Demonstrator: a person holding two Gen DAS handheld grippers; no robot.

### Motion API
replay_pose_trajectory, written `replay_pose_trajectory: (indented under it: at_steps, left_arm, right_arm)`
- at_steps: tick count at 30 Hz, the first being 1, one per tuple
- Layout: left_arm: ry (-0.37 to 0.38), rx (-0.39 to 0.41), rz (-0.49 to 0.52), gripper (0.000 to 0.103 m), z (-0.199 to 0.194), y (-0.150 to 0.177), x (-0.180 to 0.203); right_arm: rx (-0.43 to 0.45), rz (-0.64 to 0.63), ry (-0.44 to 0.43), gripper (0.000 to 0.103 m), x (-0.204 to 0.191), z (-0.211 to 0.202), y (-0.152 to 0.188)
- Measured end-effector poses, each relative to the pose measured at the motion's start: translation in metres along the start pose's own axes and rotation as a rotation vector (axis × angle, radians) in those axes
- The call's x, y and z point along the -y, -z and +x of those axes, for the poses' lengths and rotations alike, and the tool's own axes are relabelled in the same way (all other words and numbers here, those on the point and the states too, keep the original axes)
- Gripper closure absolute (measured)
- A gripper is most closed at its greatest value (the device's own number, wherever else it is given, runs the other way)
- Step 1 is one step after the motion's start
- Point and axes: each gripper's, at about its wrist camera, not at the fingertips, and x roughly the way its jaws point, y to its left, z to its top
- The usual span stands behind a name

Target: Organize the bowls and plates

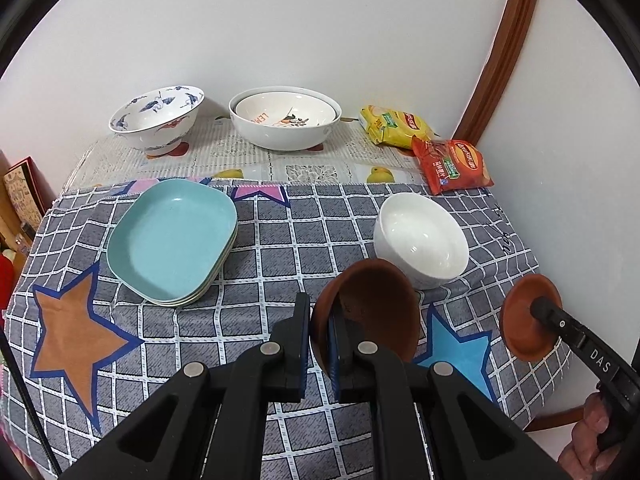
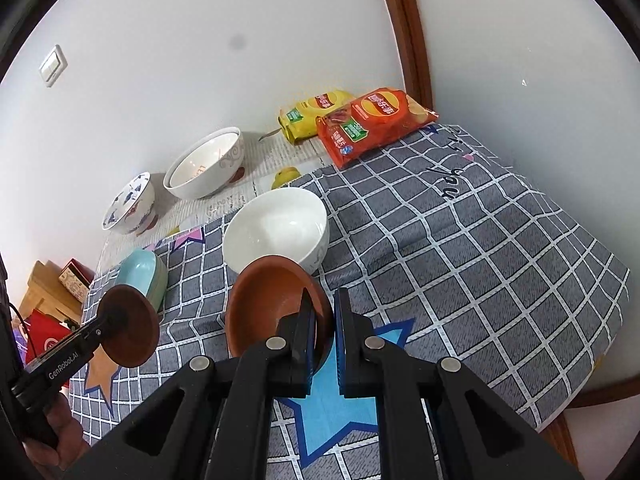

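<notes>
Lower blue plates (image 1: 200, 292) hidden; hand (image 1: 592, 444) cut off.

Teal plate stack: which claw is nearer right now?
Left. The left claw, shut on a brown bowl, is to the right of the teal plate stack; the right claw, shut on a second brown bowl, is farther right.

Table (image 1: 516, 240) w/ checked cloth (image 1: 280, 240): bowls, plates, snack bags

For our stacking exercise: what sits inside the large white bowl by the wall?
A smaller cream bowl nests inside the large white bowl, showing orange lettering and a fruit motif. Whatever lies beneath that inner bowl is covered.
</notes>
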Motion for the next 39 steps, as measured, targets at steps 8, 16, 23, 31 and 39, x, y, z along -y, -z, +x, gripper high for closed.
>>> replay_pose_trajectory:
  at_steps: [8,16,23,31,39]
  left_arm:
    - [-0.003,-0.015,-0.007,0.095,0.011,-0.003,-0.005]
    - [-0.010,-0.046,-0.012,0.095,0.033,-0.007,-0.009]
    - [-0.014,-0.079,-0.018,0.095,0.054,-0.013,-0.013]
    - [-0.014,-0.109,-0.027,0.095,0.072,-0.019,-0.019]
    - [-0.015,-0.125,-0.037,0.095,0.084,-0.026,-0.023]
  right_arm:
    - [-0.003,-0.013,0.000,0.094,-0.005,0.011,-0.010]
    - [-0.028,-0.023,0.010,0.094,-0.010,0.034,-0.020]
    - [-0.050,-0.028,0.021,0.094,-0.012,0.056,-0.031]
    - [-0.071,-0.036,0.019,0.094,-0.021,0.081,-0.042]
    - [-0.080,-0.059,0.017,0.094,-0.032,0.101,-0.056]
